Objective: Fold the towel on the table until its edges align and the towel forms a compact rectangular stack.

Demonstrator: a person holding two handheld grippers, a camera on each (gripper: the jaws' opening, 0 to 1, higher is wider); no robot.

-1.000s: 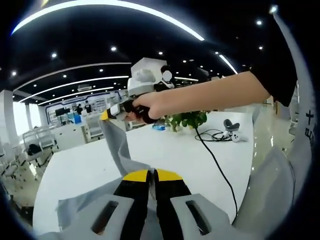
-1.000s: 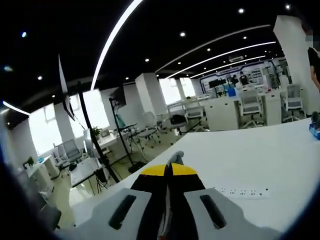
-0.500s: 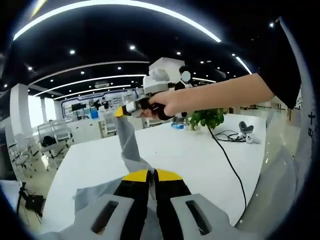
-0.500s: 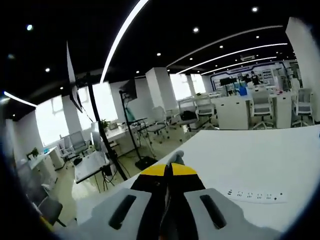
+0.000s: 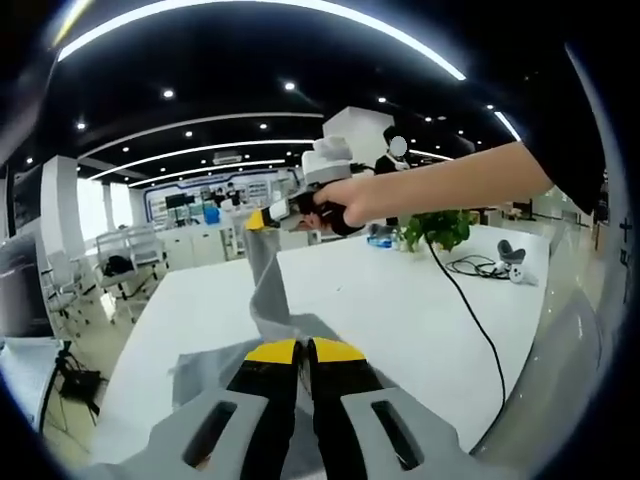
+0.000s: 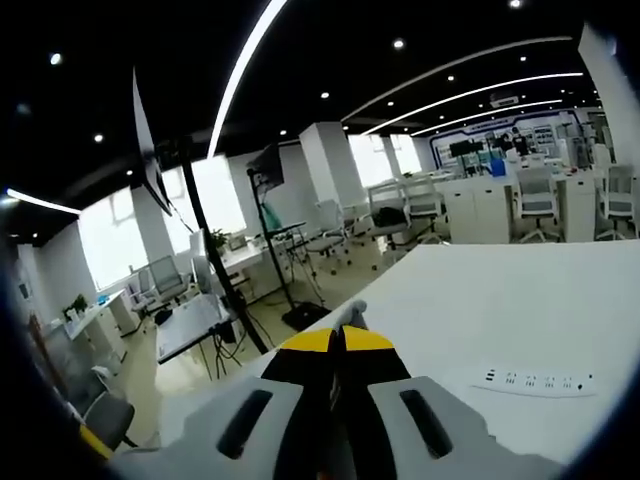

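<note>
Since 1 s ago both hands swung sideways; right tool (image 5: 262, 217) and left tool (image 5: 303, 352), each clamped on a grey towel (image 5: 268, 300) corner, hold it stretched between them above the white table (image 5: 400, 300).

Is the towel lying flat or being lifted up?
Lifted up. The gray towel stretches from the left gripper up to the right gripper, above the white table.

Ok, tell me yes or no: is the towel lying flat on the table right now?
No. In the left gripper view the grey towel rises off the white table, pinched and lifted by the right gripper.
</note>
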